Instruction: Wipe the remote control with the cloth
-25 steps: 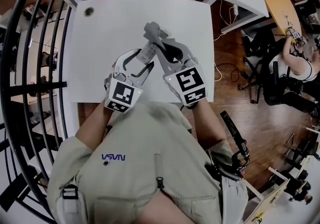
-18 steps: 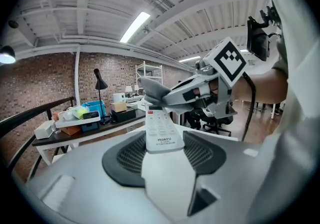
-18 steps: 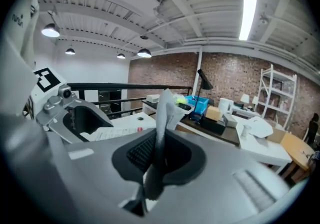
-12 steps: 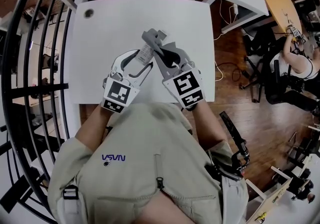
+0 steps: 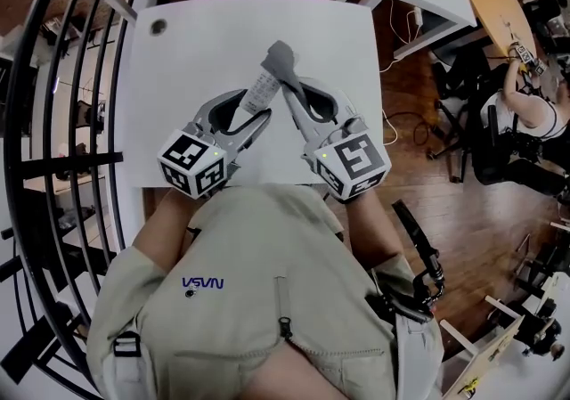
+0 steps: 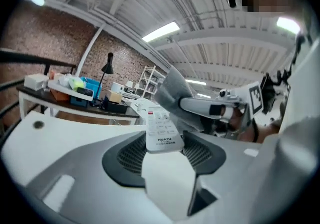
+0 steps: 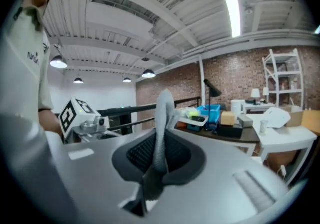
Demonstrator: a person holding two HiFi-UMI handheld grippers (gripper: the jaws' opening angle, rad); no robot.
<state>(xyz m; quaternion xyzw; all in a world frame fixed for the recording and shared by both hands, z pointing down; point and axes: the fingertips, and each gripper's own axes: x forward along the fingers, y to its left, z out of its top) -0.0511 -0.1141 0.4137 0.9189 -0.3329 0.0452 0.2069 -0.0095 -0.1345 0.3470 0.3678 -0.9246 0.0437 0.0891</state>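
- Head view: above the white table (image 5: 178, 77), both grippers point away from the person and their tips nearly meet.
- The left gripper (image 5: 256, 106) has its jaws spread partway. The white remote control (image 5: 263, 82) sits between them and juts out past the tips.
- The right gripper (image 5: 292, 91) has its jaws together. The grey cloth (image 5: 280, 58) bunches out beyond them, against the remote's far end on its right side.
- Left gripper view: the left gripper (image 6: 162, 152) has its ribbed pads pressed to the two long edges of the remote control (image 6: 161, 130). The near end with the HUAYU print is seated between the pads, button face up, and the rest runs forward out of the jaws.
- The cloth (image 6: 172, 91) is draped at the remote's far end, carried by the right gripper (image 6: 210, 109), which comes in from the right.
- Right gripper view: the right gripper (image 7: 160, 160) has its jaws closed almost fully on the cloth (image 7: 163, 123). A thin fold is pinched between the pads and stands upright above them.
- The left gripper's marker cube (image 7: 75, 111) shows off to the left of the jaws.
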